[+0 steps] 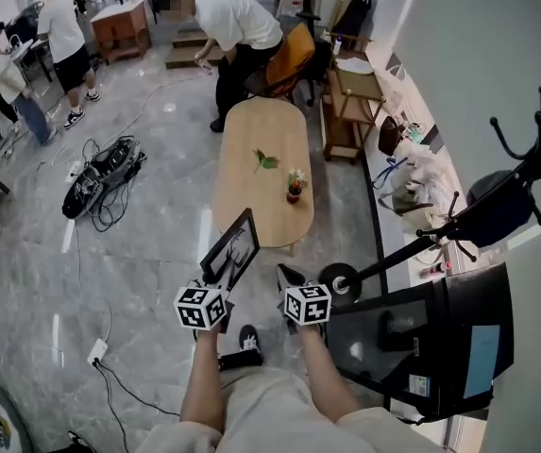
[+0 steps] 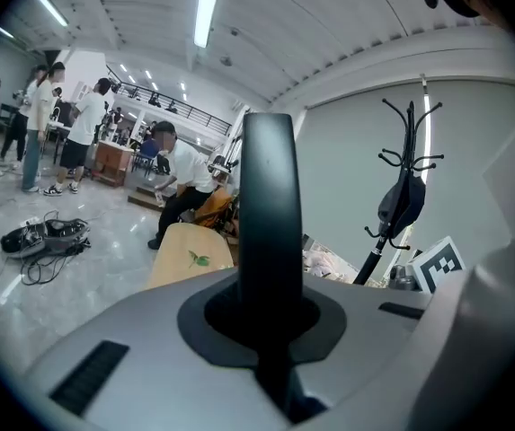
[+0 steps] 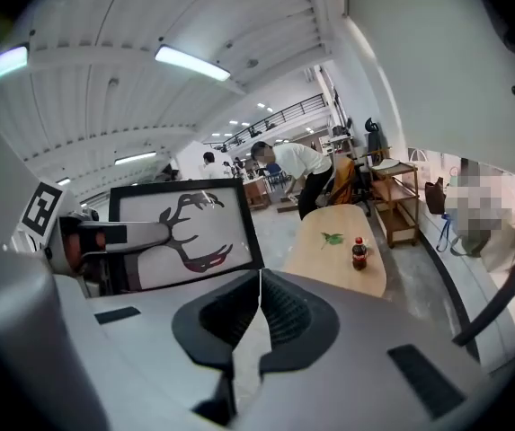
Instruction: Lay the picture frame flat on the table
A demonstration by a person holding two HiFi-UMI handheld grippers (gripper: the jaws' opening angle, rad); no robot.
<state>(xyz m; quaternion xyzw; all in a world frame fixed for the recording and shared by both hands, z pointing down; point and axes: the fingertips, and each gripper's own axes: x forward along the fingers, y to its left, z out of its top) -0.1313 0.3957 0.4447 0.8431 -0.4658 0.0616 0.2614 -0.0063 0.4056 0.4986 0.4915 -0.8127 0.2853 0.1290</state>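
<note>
The picture frame is held tilted in the air just off the near end of the table, grasped at its lower edge by my left hand-held gripper. The left gripper view shows only the frame's dark edge between the jaws. The right gripper view shows its antler drawing. My right hand-held gripper is clenched and empty. A small bottle stands farther along the table.

Person seen from above, in pale beige shorts and a black shoe, forearms bare. The left gripper and right gripper have smooth grey shells with a black recess around the jaws. A left cube and right cube carry black-and-white square markers. The right gripper's pads are black and ribbed.
</note>
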